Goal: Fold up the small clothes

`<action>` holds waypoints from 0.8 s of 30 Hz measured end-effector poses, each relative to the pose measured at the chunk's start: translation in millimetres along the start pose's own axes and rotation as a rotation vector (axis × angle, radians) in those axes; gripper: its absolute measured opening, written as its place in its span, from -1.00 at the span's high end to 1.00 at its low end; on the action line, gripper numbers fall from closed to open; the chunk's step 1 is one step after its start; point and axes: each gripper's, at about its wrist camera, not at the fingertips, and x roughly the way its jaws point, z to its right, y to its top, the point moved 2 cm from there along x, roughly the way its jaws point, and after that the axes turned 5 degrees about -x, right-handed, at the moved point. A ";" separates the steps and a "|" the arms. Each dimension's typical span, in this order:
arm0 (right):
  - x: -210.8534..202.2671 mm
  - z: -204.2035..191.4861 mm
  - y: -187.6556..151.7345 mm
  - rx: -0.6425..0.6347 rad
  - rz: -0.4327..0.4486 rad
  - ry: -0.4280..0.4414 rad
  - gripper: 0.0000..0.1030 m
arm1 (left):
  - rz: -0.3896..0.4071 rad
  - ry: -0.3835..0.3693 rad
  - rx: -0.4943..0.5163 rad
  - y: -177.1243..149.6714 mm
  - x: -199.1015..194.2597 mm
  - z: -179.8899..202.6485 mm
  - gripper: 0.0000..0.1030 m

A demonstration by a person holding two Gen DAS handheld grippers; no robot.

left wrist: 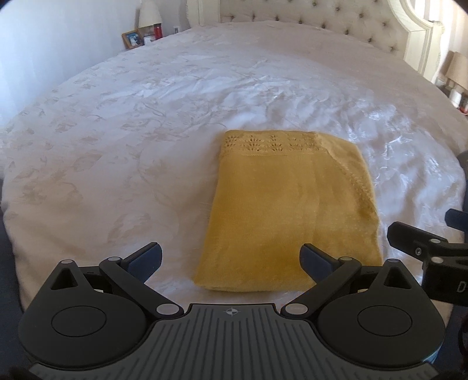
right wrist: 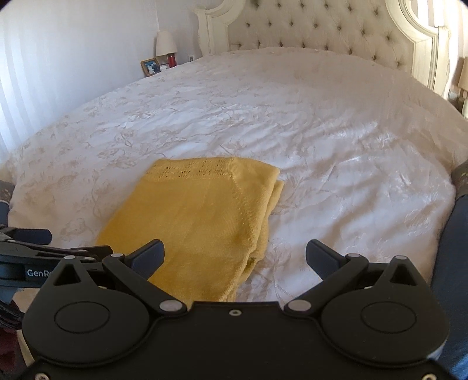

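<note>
A yellow knit garment (left wrist: 289, 210) lies folded into a flat rectangle on the white bedspread (left wrist: 146, 131), its lace-patterned edge at the far end. My left gripper (left wrist: 231, 260) is open and empty, held just above the garment's near edge. My right gripper (right wrist: 234, 257) is open and empty, over the garment's near right corner (right wrist: 199, 222). The right gripper also shows at the right edge of the left wrist view (left wrist: 424, 248), and the left gripper at the left edge of the right wrist view (right wrist: 44, 254).
A tufted headboard (right wrist: 321, 26) stands at the far end of the bed. A nightstand at the far left holds a lamp (right wrist: 166, 43), a photo frame (right wrist: 149, 67) and a red candle (right wrist: 171, 60). Another lamp (left wrist: 459, 70) stands at the far right.
</note>
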 end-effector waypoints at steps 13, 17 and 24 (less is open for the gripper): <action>-5.6 3.4 -0.5 0.098 -0.010 -0.040 -0.98 | 0.014 0.012 0.006 -6.0 -10.9 2.1 -0.98; -6.9 3.5 -1.6 0.101 -0.027 -0.067 -0.98 | 0.005 0.012 0.000 -7.4 -10.3 2.1 -0.98; -8.9 -1.6 -2.3 0.090 -0.023 -0.023 -0.98 | -0.014 0.005 -0.003 -10.9 -9.3 1.0 -0.98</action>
